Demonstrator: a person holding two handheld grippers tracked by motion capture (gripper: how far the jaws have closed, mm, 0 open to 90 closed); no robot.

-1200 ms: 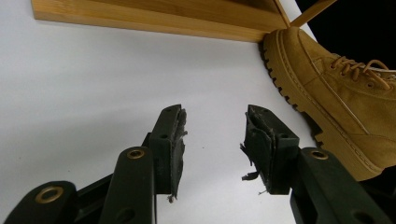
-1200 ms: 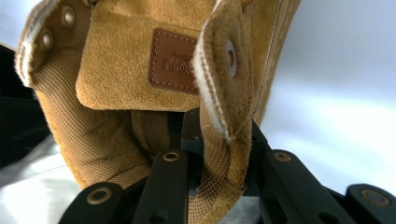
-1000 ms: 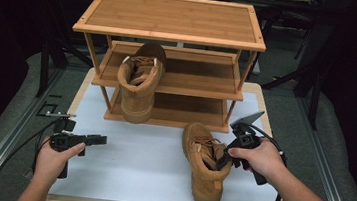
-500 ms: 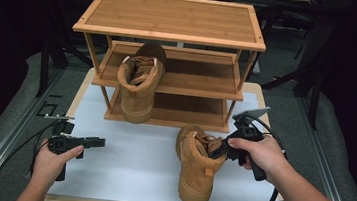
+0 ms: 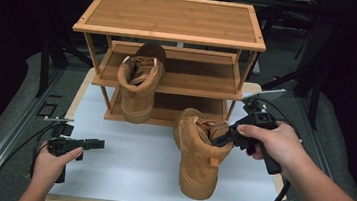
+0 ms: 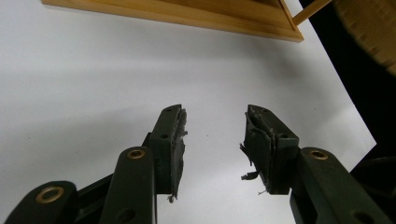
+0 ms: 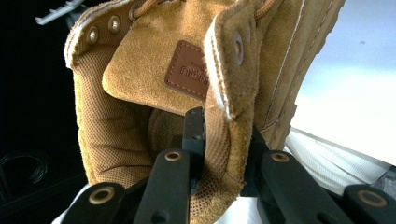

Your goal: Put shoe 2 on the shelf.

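1. Since the earlier frames, the right gripper (image 5: 223,138) has lifted the tan suede lace-up boot (image 5: 200,155) off the white table top (image 5: 125,160); the boot has swung from lying flat to hanging toe-down near the table's front edge.
2. In the right gripper view, the black jaws clamp one side of the boot's collar (image 7: 224,140), one jaw inside the mesh lining, the other outside.
3. The left gripper (image 5: 99,143) rests low over the table's left side, well apart from the boot, its jaws parted with bare white surface between the frayed pads (image 6: 177,135).
4. A second tan boot (image 5: 138,83) stands heel-out against the three-tier bamboo shoe rack (image 5: 170,16), leaning on the edge of the middle shelf.
5. The lifted boot hangs just in front of the rack's lowest shelf (image 5: 165,111), right of the second boot.
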